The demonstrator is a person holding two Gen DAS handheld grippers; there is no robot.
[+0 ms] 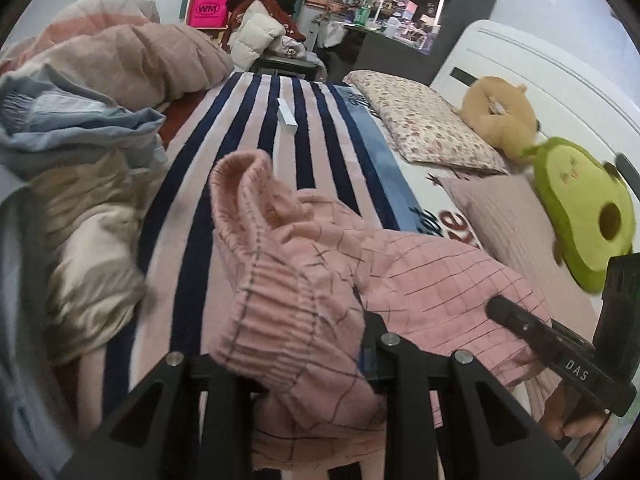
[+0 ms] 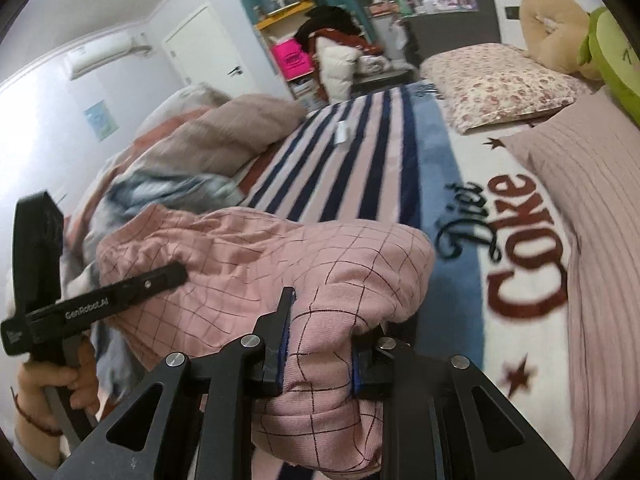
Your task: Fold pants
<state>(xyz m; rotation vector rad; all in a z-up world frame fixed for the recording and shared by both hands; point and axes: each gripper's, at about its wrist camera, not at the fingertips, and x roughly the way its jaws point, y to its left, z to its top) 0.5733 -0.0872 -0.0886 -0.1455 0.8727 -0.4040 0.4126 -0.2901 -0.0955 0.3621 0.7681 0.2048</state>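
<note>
Above bed [image 2: 352, 168], both claws clamping pants [image 2: 256, 264]

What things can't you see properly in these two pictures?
- Left gripper: in the left wrist view the pink pants drape over its jaws, so its grip is hidden.
- Pant legs: bunched up in both views; I can't tell them apart.
- Small white box: right wrist view, too small and blurred to identify.
- Avocado plush: cut off by the picture's edge.
</note>
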